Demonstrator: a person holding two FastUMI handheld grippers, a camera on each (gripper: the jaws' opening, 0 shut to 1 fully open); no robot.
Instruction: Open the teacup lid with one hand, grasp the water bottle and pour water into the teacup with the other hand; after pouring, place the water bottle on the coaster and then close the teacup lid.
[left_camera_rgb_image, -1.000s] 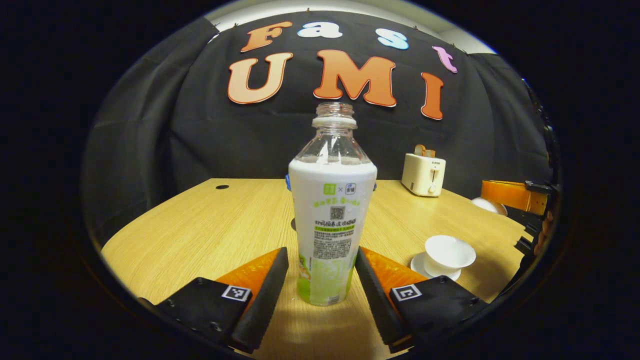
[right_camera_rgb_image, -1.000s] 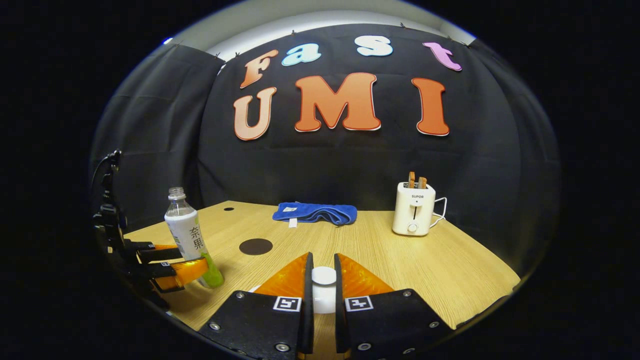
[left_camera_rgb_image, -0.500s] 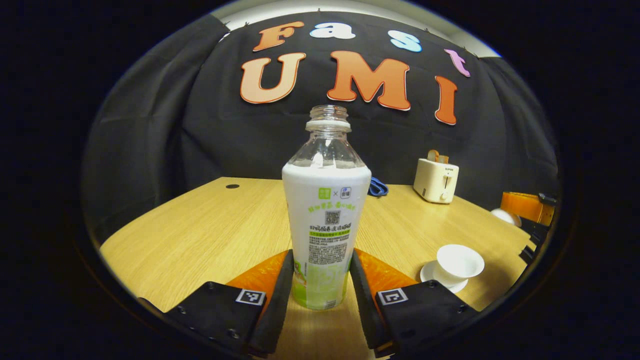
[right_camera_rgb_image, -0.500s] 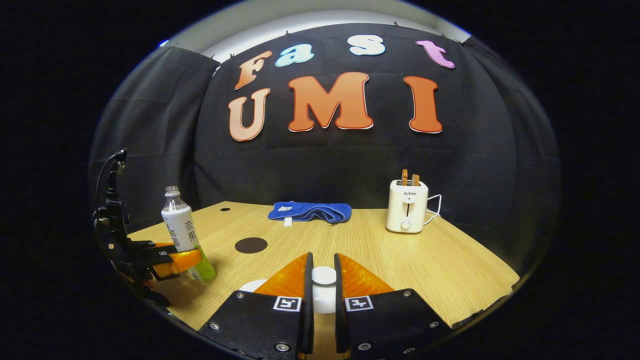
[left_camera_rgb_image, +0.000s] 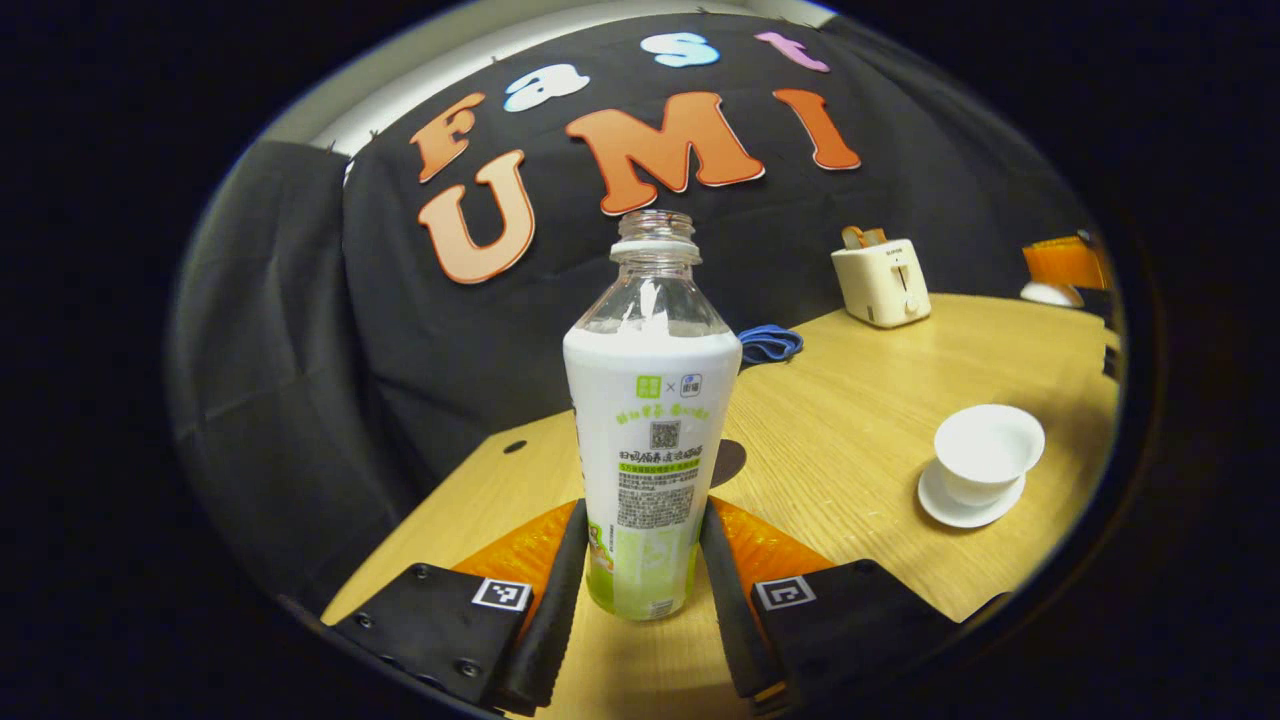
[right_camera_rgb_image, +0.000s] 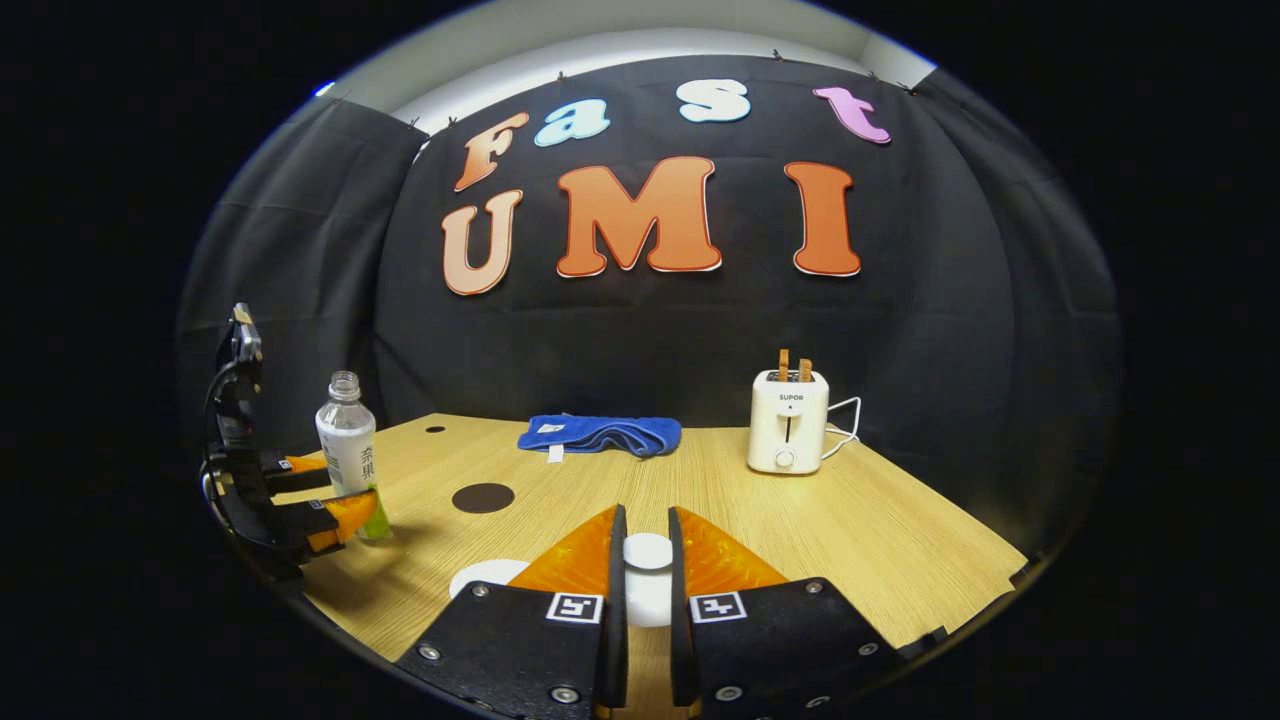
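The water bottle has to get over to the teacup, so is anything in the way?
Nothing visible: bare table lies between the water bottle and the open teacup. The right tongs hold its lid aside.

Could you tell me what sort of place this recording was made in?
Probably a staged recording booth, not a real kitchen: black cloth walls a wooden table set with household props, namely a toaster, a towel and a teacup.
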